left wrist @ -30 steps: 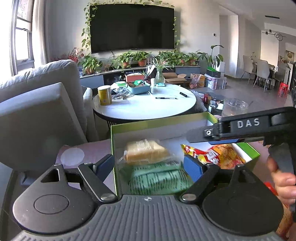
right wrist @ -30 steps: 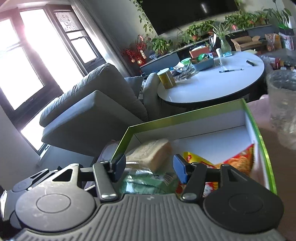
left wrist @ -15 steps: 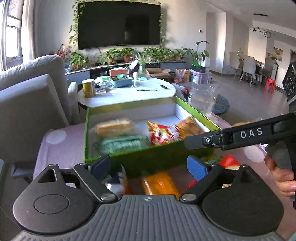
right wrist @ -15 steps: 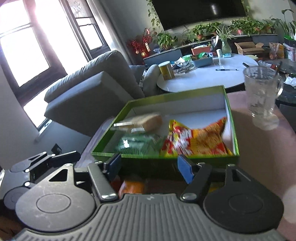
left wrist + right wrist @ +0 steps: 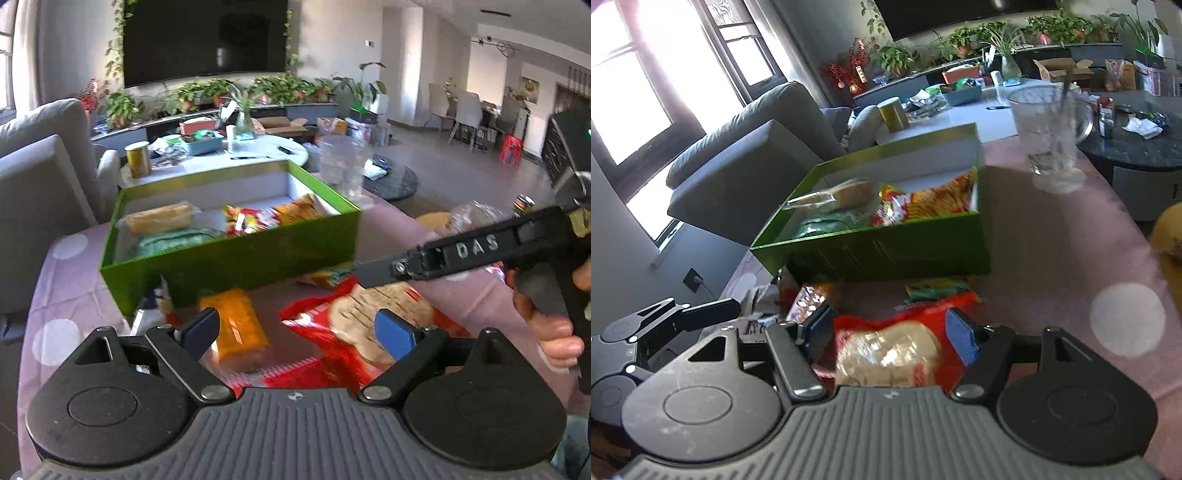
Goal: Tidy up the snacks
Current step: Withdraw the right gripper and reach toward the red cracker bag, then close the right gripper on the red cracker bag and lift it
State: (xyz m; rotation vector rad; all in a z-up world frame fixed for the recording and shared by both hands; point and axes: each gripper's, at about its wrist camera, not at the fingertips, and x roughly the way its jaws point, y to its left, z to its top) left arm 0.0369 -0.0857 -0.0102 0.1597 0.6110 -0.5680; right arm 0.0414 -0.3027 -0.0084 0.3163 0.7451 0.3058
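Both tongs [image 5: 297, 334] [image 5: 894, 332] have pulled back from the green box [image 5: 236, 254], open.

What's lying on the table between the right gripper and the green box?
In the right wrist view, a red snack bag lies between the right gripper and the green box, with a small green-and-yellow packet beyond it by the box wall.

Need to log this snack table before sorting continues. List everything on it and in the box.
Box: 1, green, open, on the pink cloth.
Packets in box: 3; tan, green, red-yellow.
Loose packets before box: orange, red, small green-yellow.
Glass mug: 1, clear, right of box.
Left gripper: open, empty.
Right gripper: open, over the red packet.
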